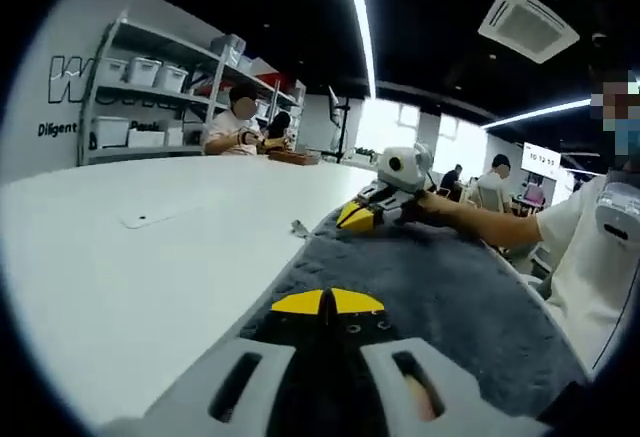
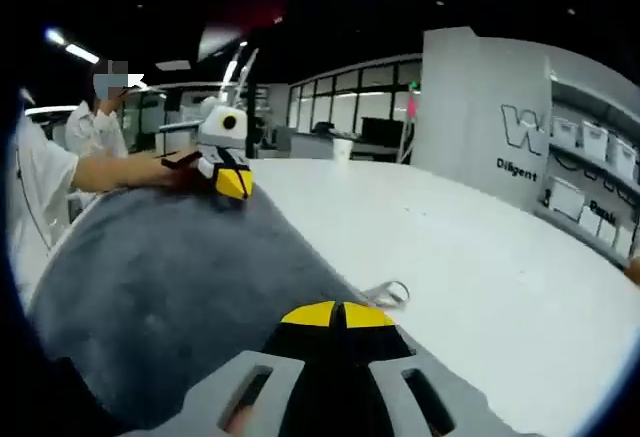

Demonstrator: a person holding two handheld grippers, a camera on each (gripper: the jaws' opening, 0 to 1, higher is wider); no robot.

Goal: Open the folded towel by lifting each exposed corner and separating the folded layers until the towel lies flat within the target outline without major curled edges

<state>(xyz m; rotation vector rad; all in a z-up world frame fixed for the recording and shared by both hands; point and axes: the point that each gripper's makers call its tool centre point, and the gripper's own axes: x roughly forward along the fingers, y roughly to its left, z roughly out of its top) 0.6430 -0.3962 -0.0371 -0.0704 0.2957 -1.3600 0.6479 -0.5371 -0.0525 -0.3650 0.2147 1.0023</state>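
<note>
Across the white table (image 1: 150,257) lies the grey towel (image 1: 440,297), each claw clenched on an opposite edge: left claw (image 1: 328,302) at 6 o'clock, right claw (image 2: 338,314) likewise. Uneven pulling could drag or curl the cloth. Wall lettering (image 2: 517,168) reads "Diligent".

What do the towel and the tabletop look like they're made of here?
Towel: a soft, plush fabric, likely microfibre or fleece; dark grey, matte, with a fuzzy nap and gentle dents visible in both views. Table: a hard, smooth white top, probably laminate or painted board; it has an even sheen and a soft glare from the ceiling lights, with no grain. The exact material cannot be told.
</note>
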